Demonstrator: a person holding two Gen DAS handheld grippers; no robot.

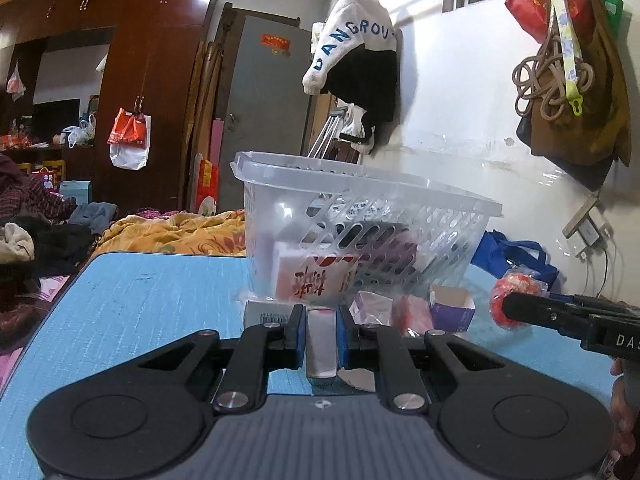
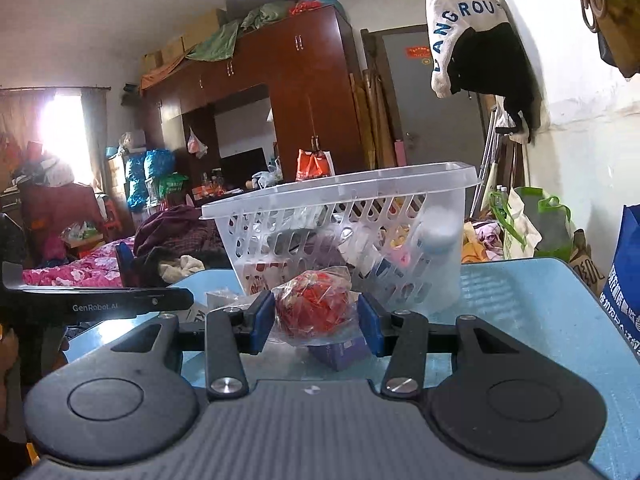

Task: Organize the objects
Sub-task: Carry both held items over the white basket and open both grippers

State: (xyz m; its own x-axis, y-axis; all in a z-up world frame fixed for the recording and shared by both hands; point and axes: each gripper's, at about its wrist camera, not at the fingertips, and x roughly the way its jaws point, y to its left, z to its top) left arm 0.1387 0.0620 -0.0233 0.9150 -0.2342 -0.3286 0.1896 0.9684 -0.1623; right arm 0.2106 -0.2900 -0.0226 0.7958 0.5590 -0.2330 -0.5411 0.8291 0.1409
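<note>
So the clear plastic basket (image 1: 360,216) sat on the blue table (image 1: 132,304), tipped over to one side, already loaded with a few boxes including a red-and-white printed one (image 1: 316,280). Everything else was basically arranged around that basket.

The left gripper (image 1: 320,340) was just in front of the basket and had its blue pads (image 1: 300,336) squeezed tight on a slim silver-white box (image 1: 320,344) standing upright between them. Right behind it, against the foot of the basket, lay a small white carton (image 1: 260,312), then a pale box (image 1: 370,306), a pinkish packet (image 1: 412,312) and an open purple box (image 1: 452,308) further along.

The right gripper (image 2: 316,320) was also in front of the basket, off toward its other end, clamped on a red ball-ish thing in a clear bag (image 2: 314,312), pads pressing the wrap on both sides. The purple box (image 2: 340,354) was just under that bag. A white hoodie (image 1: 352,44) hung on the wall above the basket.
</note>
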